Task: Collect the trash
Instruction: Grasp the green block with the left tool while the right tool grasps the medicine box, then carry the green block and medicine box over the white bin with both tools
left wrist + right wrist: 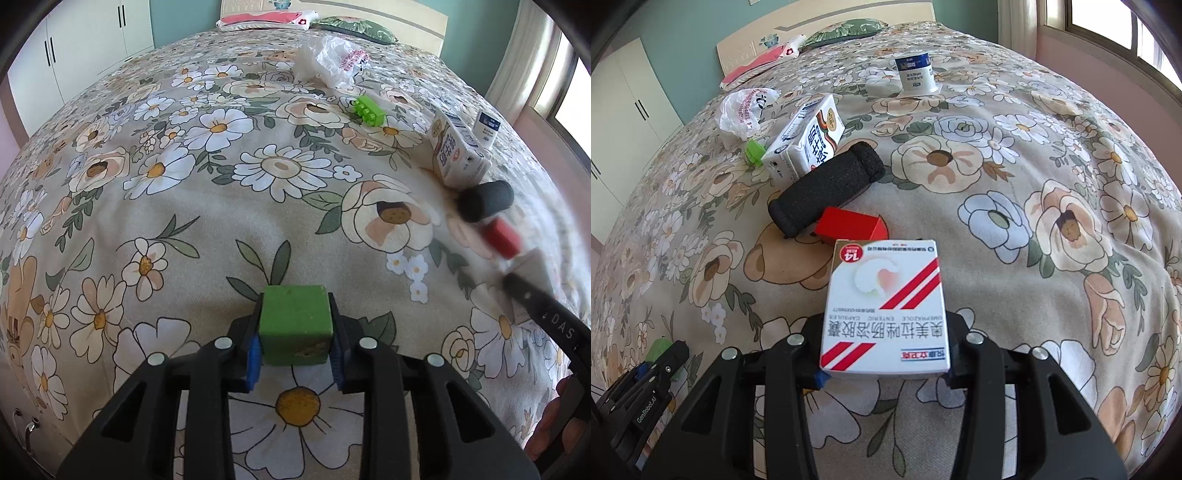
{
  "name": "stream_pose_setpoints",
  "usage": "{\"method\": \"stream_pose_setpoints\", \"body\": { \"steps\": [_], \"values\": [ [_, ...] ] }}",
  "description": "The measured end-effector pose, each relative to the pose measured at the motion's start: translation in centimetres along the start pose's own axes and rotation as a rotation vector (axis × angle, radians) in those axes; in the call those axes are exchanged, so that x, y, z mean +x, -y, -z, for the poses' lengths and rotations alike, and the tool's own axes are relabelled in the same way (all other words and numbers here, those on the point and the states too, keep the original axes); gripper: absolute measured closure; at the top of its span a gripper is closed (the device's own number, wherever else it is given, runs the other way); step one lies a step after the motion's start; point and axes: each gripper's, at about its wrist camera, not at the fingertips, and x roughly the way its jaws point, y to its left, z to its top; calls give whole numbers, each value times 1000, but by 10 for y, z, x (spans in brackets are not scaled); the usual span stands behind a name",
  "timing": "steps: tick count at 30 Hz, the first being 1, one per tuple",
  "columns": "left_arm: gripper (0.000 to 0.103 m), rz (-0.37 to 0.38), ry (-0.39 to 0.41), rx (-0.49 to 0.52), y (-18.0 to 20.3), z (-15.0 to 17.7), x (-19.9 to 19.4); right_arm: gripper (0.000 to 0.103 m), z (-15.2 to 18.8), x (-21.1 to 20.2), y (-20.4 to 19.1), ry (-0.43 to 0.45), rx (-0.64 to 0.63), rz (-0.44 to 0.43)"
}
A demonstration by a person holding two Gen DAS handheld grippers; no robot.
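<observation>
I have my left hand-held gripper (295, 338) clenched on a green cube (294, 325), its blue pads pressed against the cube's two sides, low over the flowered bedspread (207, 206). My right hand-held gripper (882, 369) is grasping a white medicine box (884, 310) with red stripes, the box lying flat between the fingers and reaching out ahead of them. In the right wrist view, just beyond that box sits a red block (851, 227), and a black foam roller (827, 188) lies touching or nearly touching it on the far side. A milk carton (805, 140) rests on its side just behind the roller, with a green toy brick (754, 151) partly hidden at its left. Farther left lies a crumpled plastic bag (744, 110), and a small white and blue cup (916, 72) stands upside down well apart, toward the far side of the bed. At the near left edge of that view I can see my left hand-held gripper, the green cube showing beside it.
</observation>
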Motion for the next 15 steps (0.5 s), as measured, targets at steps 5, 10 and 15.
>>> {"method": "stream_pose_setpoints", "body": {
  "steps": [5, 10, 15],
  "values": [
    [71, 16, -7, 16, -6, 2, -9, 59, 6, -16, 5, 3, -16, -15],
    [71, 19, 1, 28, -13, 8, -29, 59, 11, -42, 5, 24, -41, -21],
    [71, 15, 50, 58, -19, 15, -68, 59, 18, -85, -4, 77, -94, -29]
  ]
}}
